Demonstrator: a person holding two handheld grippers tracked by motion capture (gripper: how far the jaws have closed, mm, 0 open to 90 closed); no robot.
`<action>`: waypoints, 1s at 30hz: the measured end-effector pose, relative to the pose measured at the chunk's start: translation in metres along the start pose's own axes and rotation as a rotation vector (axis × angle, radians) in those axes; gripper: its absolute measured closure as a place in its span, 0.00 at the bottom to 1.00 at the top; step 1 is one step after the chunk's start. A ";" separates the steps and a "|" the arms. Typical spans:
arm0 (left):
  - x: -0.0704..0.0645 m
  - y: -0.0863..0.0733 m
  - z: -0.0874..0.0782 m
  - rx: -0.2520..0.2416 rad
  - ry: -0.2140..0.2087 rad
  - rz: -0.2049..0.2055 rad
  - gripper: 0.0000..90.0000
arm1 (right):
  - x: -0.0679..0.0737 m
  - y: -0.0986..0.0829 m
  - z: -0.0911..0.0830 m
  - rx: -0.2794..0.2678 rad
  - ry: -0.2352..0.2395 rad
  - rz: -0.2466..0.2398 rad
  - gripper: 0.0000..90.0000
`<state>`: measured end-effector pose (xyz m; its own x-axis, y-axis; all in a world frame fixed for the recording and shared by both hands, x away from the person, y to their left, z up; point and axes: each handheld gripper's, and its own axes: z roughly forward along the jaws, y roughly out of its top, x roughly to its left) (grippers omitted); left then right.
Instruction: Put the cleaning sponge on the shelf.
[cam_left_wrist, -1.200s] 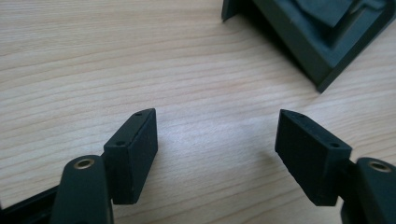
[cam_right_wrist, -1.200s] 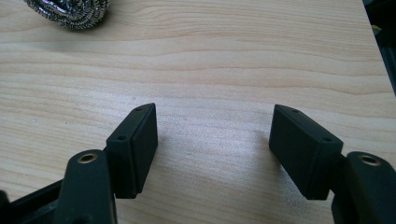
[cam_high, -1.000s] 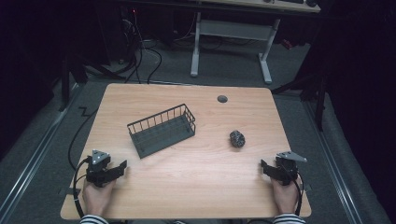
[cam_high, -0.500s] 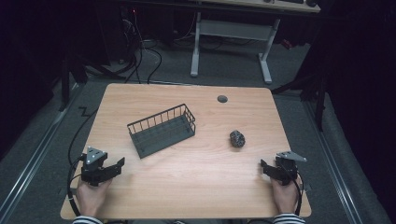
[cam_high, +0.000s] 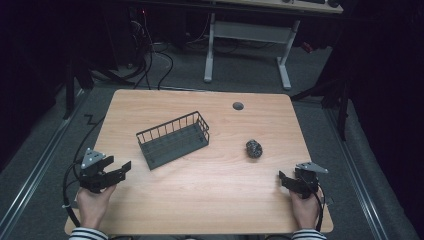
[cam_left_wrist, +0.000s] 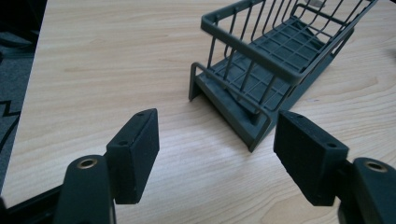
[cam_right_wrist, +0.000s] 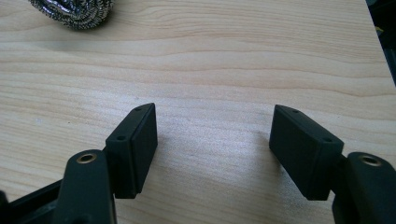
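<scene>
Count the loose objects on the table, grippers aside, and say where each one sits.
2. A wire basket lies left of the table's middle, empty as far as the left gripper view shows. A steel wool scrubber sits apart, right of it. Nothing appears hidden.

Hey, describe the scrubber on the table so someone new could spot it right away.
Start at the wooden table and find the wire basket near its middle. To the basket's right, on bare wood, sits the scrubber: a small round ball of shiny tangled metal, the only loose, lumpy thing there.
</scene>
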<state>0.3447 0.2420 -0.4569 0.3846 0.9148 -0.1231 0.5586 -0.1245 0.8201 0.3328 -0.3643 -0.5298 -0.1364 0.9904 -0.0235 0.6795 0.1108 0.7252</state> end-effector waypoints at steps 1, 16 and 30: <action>-0.001 0.003 0.000 -0.001 -0.006 0.000 0.35 | 0.000 0.000 0.000 0.000 0.000 0.001 0.36; -0.012 0.062 0.011 -0.003 -0.028 0.011 0.28 | 0.000 0.000 0.000 0.000 0.007 -0.003 0.35; -0.011 0.072 0.054 0.090 0.026 0.008 0.27 | 0.000 0.000 0.000 0.001 0.010 -0.006 0.35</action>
<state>0.4206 0.2022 -0.4269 0.3705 0.9233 -0.1014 0.6202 -0.1647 0.7669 0.3328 -0.3640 -0.5299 -0.1477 0.9888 -0.0206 0.6792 0.1165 0.7246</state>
